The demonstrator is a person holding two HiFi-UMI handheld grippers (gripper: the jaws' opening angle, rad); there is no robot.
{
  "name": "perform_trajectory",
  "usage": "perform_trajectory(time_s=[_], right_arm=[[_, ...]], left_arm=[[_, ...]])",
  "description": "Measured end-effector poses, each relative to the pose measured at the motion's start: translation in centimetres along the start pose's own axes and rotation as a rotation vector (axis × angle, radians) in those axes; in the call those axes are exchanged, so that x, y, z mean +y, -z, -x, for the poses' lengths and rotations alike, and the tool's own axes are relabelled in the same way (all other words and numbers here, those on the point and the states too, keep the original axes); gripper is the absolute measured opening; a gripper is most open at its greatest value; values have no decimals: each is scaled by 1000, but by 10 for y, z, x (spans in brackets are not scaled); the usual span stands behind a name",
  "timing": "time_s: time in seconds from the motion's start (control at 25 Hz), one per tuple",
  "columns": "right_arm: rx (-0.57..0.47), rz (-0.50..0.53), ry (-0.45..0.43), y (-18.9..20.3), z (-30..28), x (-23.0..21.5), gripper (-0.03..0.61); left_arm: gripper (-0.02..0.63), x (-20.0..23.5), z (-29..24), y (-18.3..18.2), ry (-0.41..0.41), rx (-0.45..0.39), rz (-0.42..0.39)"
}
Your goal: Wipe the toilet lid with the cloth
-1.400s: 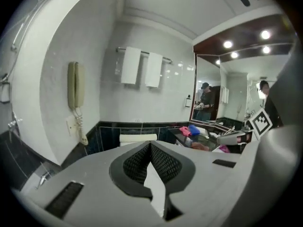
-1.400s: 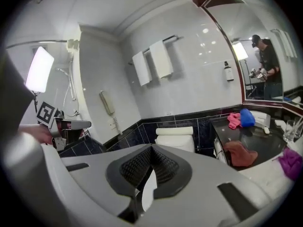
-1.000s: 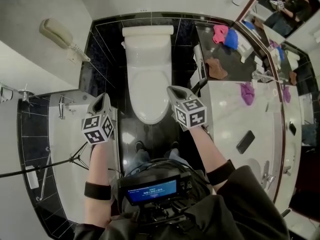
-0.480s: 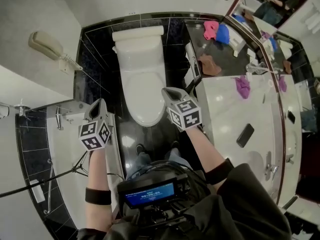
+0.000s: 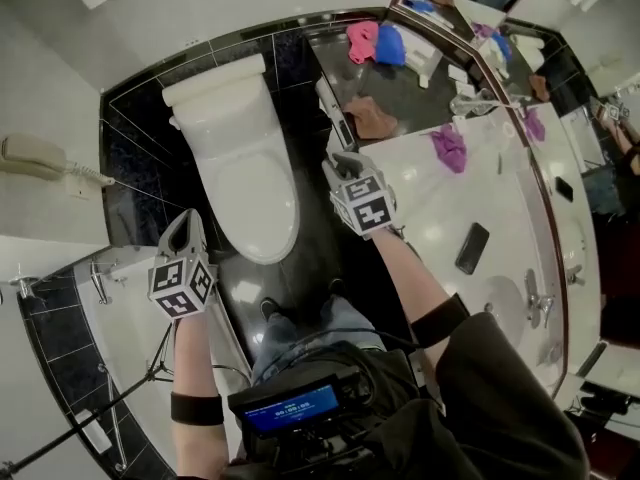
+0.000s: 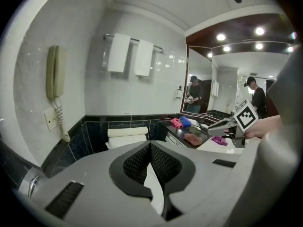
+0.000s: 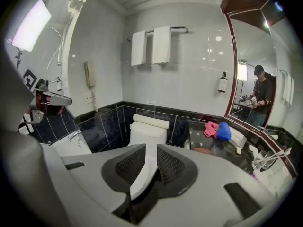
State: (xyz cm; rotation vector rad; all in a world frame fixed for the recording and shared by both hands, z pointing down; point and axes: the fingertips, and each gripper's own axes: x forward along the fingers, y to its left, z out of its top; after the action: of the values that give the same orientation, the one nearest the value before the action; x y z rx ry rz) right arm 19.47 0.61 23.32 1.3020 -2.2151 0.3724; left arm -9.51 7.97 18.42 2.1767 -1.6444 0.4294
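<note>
The white toilet has its lid point(image 5: 245, 193) down, and the tank point(image 5: 215, 83) sits behind it against the dark tiles. Several cloths lie on the black counter to the right: pink point(image 5: 362, 40), blue point(image 5: 390, 43) and brown point(image 5: 372, 118). A purple one point(image 5: 449, 146) lies on the white counter. My left gripper point(image 5: 185, 230) hovers left of the bowl's front, shut and empty point(image 6: 150, 146). My right gripper point(image 5: 340, 160) hangs right of the lid, near the brown cloth. Its jaws point(image 7: 151, 157) have just been opening, and nothing is between them.
A dark phone point(image 5: 471, 248) lies on the white counter by the sink tap point(image 5: 530, 308). A wall telephone point(image 5: 40, 158) hangs at the left, and white towels point(image 6: 130, 56) hang on a rail above the toilet. A tripod leg point(image 5: 120, 388) crosses the lower left. A mirror point(image 7: 255, 93) backs the counter.
The view has swung, so the toilet now sits further left and tilted. My right gripper has moved toward the counter by the brown cloth. My left gripper has dropped back to the lower left.
</note>
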Motion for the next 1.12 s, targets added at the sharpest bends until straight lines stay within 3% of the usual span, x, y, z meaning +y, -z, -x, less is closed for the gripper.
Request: perform_trajectory(time_s=[0.16, 0.56, 0.8, 1.12], right_arm=[[69, 33, 69, 15, -17, -66, 166], [173, 86, 160, 61, -82, -188, 273], [220, 72, 155, 87, -124, -238, 278], [280, 60, 85, 120, -168, -260, 273]], left_arm=[[2, -31, -31, -3, 44, 14, -17], [2, -102, -106, 8, 104, 55, -51], [2, -128, -139, 16, 105, 63, -51], [2, -139, -154, 34, 71, 80, -53]])
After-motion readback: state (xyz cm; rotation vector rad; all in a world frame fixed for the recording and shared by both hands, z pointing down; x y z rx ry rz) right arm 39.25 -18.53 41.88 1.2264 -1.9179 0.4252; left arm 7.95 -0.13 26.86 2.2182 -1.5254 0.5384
